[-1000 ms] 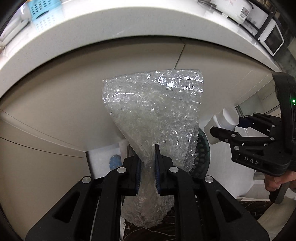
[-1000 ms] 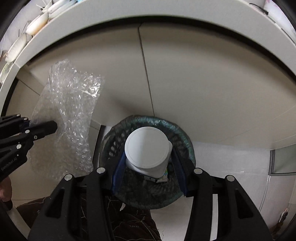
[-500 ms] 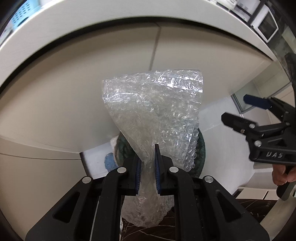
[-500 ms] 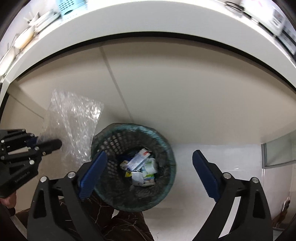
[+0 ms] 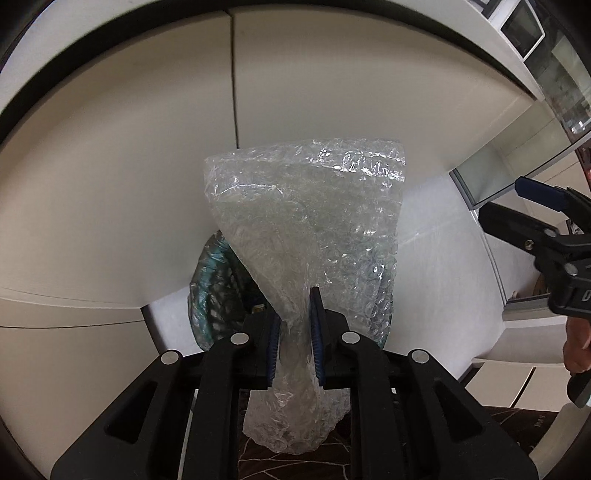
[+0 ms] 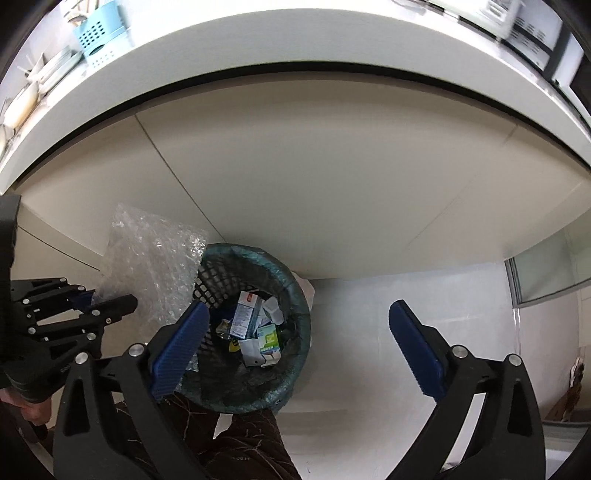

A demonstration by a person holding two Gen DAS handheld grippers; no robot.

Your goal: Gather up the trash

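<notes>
My left gripper [image 5: 294, 306] is shut on a clear bubble-wrap bag [image 5: 306, 229], held upright over the left rim of a dark mesh trash basket [image 5: 210, 280] lined with a green bag. In the right wrist view the basket [image 6: 295, 291] stands on the floor by the cabinet and holds cartons and wrappers [image 6: 255, 328]. The bubble wrap [image 6: 155, 266] hangs at its left edge, with the left gripper [image 6: 107, 308] beside it. My right gripper [image 6: 295, 332] is wide open and empty above the basket. It also shows at the right edge of the left wrist view [image 5: 517, 210].
Beige cabinet doors [image 6: 314, 192] under a white countertop [image 6: 258, 48] stand behind the basket. A blue perforated box [image 6: 99, 33] sits on the counter at the far left. White floor [image 6: 406, 302] lies right of the basket. A glass panel [image 6: 546, 269] is at right.
My right gripper opened and let go of a white round container, which is now out of sight. It has since moved up and back. My left gripper carried the bubble wrap rightward over the basket.
</notes>
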